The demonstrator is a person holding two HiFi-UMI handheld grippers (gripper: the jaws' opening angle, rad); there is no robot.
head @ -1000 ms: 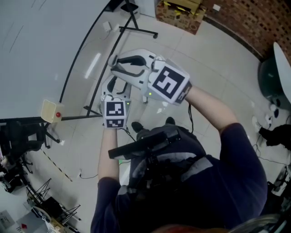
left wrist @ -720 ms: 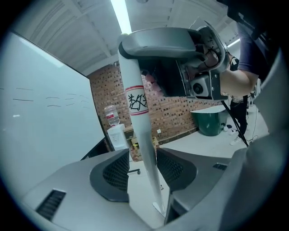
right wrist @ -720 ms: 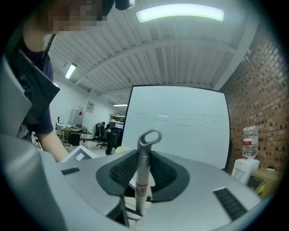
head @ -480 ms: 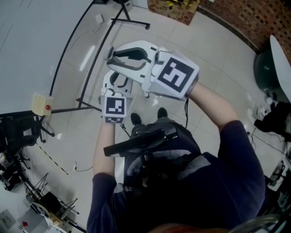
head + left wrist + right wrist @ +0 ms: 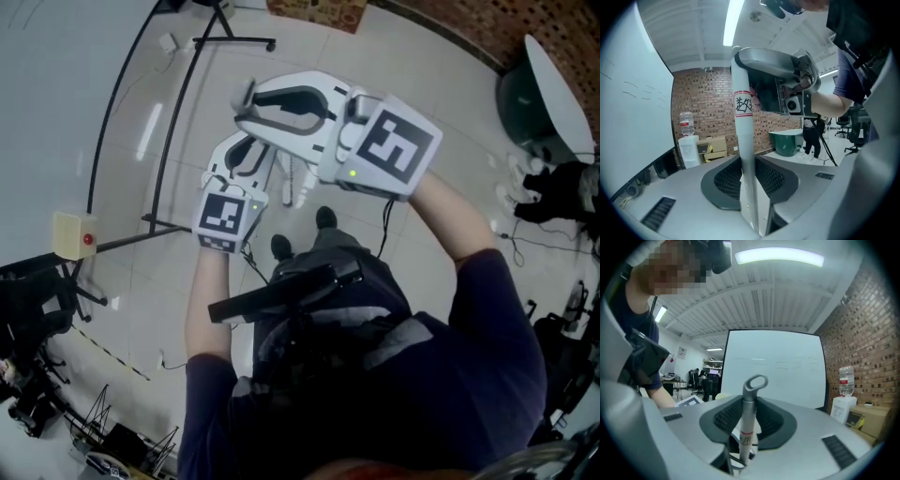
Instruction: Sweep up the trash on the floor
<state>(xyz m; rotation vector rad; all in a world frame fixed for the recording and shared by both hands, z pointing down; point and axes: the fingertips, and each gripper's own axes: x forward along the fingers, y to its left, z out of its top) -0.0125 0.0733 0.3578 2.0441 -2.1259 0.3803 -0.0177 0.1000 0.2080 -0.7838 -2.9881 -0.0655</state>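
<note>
Broom handle (image 5: 742, 117) looks light, stiff, smooth, may slip. Right gripper (image 5: 746, 427) squeezes its top end - left gripper (image 5: 749, 183) has just been closing, pinches it lower down

The left gripper (image 5: 747, 180) has just been closing its jaws. In the earlier head views they stand wide apart, and now the pads press the white pole (image 5: 742, 126) from both sides. The gripper's nose also tips to the right, away from the black stand (image 5: 234, 41). The right gripper (image 5: 246, 101) has jaw tips that overlap the stand's slanted pole a second ago. Now it sits clear to the right of that pole, with a gap between them. The left gripper's marker cube (image 5: 225, 216) likewise lies a little further right of the stand's lower joint than before.
</note>
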